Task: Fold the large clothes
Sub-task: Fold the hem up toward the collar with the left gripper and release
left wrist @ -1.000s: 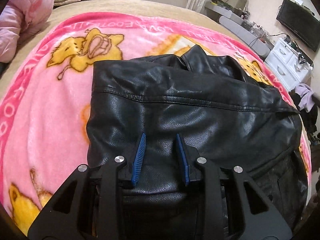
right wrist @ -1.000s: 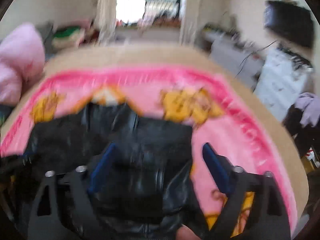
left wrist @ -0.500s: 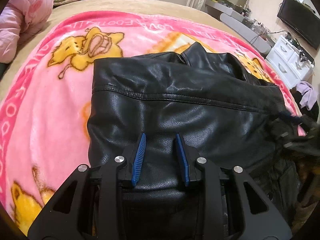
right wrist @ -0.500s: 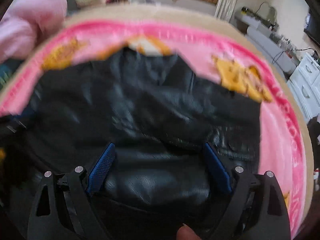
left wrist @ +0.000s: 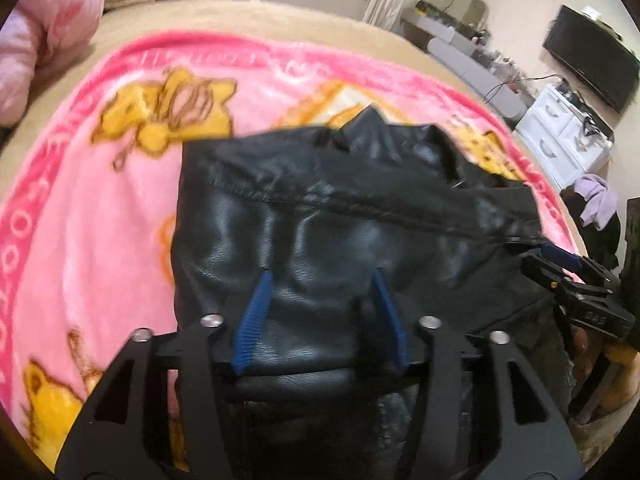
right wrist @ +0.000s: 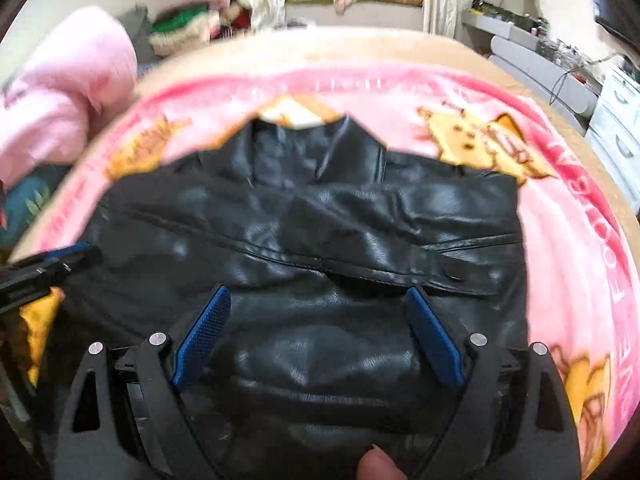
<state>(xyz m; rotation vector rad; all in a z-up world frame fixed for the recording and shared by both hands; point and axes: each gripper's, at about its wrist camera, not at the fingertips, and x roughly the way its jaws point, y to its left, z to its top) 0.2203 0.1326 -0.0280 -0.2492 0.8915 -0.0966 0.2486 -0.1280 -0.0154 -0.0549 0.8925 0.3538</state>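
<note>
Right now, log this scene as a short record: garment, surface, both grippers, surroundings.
garment: black leather jacket, lying flat, collar at the far end
surface: pink blanket with yellow cartoon prints, spread on a bed
left gripper: jaws opening, over the jacket's near part, leather between them
right gripper: jaws wide open, over the jacket, gripping nothing
surroundings: pink pillow on the left, white drawers and dark TV on the right

Black leather jacket point(left wrist: 360, 216), glossy, creased, folded with sleeves tucked across, collar at far end; lies flat beneath and ahead of both jaws, near edge between them.
</note>
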